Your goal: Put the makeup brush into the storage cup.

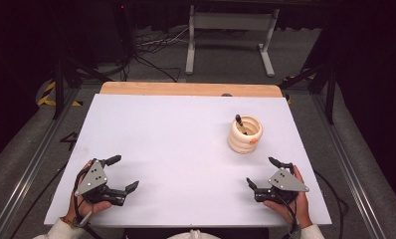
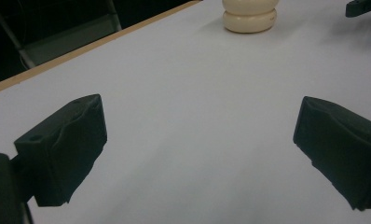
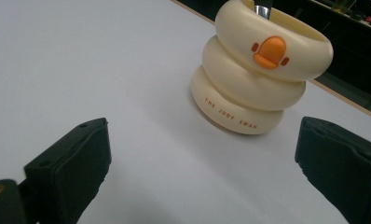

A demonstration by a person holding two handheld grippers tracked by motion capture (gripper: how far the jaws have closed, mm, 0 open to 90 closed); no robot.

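Two pairs of tongs wait at the near edge of the white tabletop [image 1: 186,149], one in each of the person's hands, and neither has hold of anything. The left tongs [image 1: 125,173] sit low at the near left corner with their black jaws spread wide, nothing but bare surface between them in the left gripper view. The right tongs [image 1: 262,173] mirror them at the near right corner, jaws just as far apart and empty.

The one thing that seems to matter here is the cream-coloured holder shaped like three stacked rings [image 1: 245,133], which stands upright on the right half of the tabletop, towards the far side, beyond the right tongs and well apart from the left. In the right gripper view it faces that camera with a small orange beak and a line of printed lettering round its lowest ring [image 3: 260,79]. A dark, slim tool handle [image 1: 240,122] pokes up out of its open top, leaning against the inner rim; what kind of tool it is I cannot tell.

The wide jaws and the symmetrical, resting hands read to me as a ready stance. Since the holder sits on the right side, I judge the right tongs the likelier to reach for it, or for the handle inside, while the left could steady the holder.
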